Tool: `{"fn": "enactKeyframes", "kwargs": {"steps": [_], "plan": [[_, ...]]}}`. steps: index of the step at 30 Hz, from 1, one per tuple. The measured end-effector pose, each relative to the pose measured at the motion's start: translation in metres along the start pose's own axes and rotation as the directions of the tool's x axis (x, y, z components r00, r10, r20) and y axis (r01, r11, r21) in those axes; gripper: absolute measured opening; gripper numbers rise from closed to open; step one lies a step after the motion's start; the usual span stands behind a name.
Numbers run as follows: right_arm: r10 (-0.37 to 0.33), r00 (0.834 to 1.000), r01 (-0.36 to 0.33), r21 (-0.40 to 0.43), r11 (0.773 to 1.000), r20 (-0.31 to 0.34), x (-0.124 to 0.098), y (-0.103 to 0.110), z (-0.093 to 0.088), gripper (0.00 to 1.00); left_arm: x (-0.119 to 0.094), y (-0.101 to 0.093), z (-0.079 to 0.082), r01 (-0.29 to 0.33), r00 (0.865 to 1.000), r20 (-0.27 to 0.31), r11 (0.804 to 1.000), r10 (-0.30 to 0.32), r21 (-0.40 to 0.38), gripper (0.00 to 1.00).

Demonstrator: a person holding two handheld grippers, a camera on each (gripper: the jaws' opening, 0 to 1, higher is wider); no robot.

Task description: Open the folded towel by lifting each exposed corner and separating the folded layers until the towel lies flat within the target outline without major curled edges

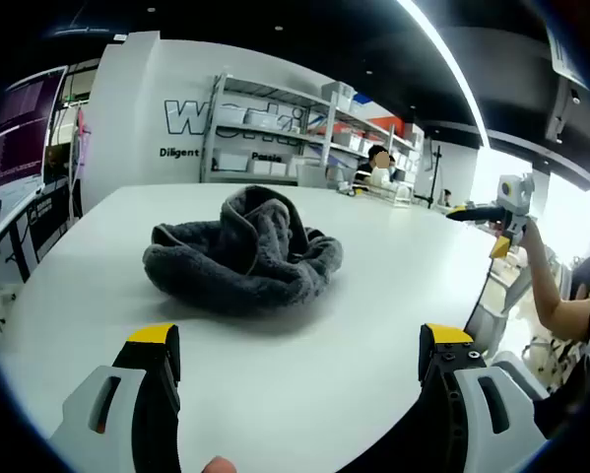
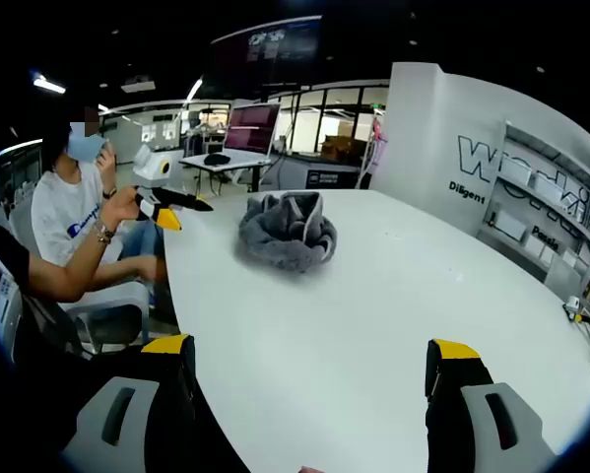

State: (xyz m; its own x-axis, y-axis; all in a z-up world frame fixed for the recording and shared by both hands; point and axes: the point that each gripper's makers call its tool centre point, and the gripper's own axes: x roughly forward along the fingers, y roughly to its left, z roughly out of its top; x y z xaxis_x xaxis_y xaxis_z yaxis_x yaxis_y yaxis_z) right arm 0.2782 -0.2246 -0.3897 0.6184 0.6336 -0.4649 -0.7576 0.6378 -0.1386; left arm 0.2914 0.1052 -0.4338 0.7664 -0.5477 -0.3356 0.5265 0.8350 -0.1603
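Note:
A dark grey towel (image 1: 243, 254) lies crumpled in a heap on the white table (image 1: 373, 286), its folds bunched and raised at the middle. My left gripper (image 1: 300, 340) is open, its yellow-tipped jaws set wide apart on the near side of the towel and short of it. The right gripper view has the same towel (image 2: 287, 232) farther off, beyond my open right gripper (image 2: 310, 347). A hand holds the right gripper (image 1: 480, 213) above the table's right edge in the left gripper view. In the right gripper view the left gripper (image 2: 171, 205) hovers left of the towel, held by a seated person.
Metal shelving (image 1: 304, 128) with boxes stands against the back wall, and a person (image 1: 378, 168) sits near it. A desk with a laptop (image 2: 250, 128) lies beyond the table's far end. The seated person's chair (image 2: 117, 305) is at the table's left edge.

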Motion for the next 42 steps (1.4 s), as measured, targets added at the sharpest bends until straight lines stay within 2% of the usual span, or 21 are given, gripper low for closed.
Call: {"fn": "enactKeyframes", "kwargs": {"steps": [5, 10, 14, 21, 24, 29, 33, 40, 41, 42], "plan": [[-0.004, 1.0, 0.004, -0.003, 1.0, -0.012, 0.0, 0.0, -0.003, 1.0, 0.0, -0.007, -0.006, -0.003, 0.999, -0.04, 0.999, 0.005, 0.044, 1.0], [-0.005, 1.0, 0.005, -0.001, 1.0, -0.019, 0.001, -0.001, -0.003, 0.99, -0.002, -0.01, 0.001, 0.014, 1.0, -0.017, 0.999, -0.013, 0.036, 1.0], [-0.003, 1.0, 0.003, 0.009, 1.0, -0.006, 0.001, 0.0, -0.001, 0.99, -0.005, -0.006, 0.002, -0.014, 1.0, -0.027, 0.998, 0.015, 0.054, 1.0], [0.002, 1.0, -0.002, 0.01, 1.0, -0.023, 0.001, 0.0, -0.005, 0.99, -0.006, -0.009, 0.005, 0.002, 1.0, -0.016, 0.999, -0.001, 0.046, 1.0], [0.017, 1.0, -0.017, -0.007, 1.0, -0.015, 0.001, 0.002, -0.004, 0.99, -0.003, -0.008, 0.003, -0.006, 1.0, -0.031, 0.999, 0.007, 0.05, 1.0], [0.006, 0.999, -0.007, -0.016, 1.0, -0.039, 0.001, 0.001, -0.006, 0.99, -0.003, -0.011, 0.002, 0.003, 0.999, -0.035, 0.998, -0.001, 0.055, 1.0], [0.001, 1.0, -0.001, -0.012, 1.0, -0.027, 0.002, 0.0, 0.001, 0.99, -0.005, -0.004, 0.008, -0.012, 1.0, -0.017, 0.999, 0.012, 0.037, 1.0], [0.005, 1.0, -0.005, -0.02, 1.0, -0.015, 0.012, 0.004, 0.014, 0.98, -0.011, -0.004, 0.014, -0.024, 1.0, 0.003, 0.999, 0.024, 0.036, 1.0], [0.03, 0.999, -0.031, -0.031, 0.999, -0.017, 0.024, 0.009, 0.026, 0.89, -0.011, -0.002, 0.016, -0.031, 0.999, 0.011, 0.999, 0.031, 0.034, 1.0], [0.039, 0.999, -0.04, -0.036, 0.999, -0.02, 0.028, 0.011, 0.029, 0.89, -0.011, -0.003, 0.016, -0.029, 1.0, 0.009, 0.999, 0.029, 0.036, 1.0]]}}
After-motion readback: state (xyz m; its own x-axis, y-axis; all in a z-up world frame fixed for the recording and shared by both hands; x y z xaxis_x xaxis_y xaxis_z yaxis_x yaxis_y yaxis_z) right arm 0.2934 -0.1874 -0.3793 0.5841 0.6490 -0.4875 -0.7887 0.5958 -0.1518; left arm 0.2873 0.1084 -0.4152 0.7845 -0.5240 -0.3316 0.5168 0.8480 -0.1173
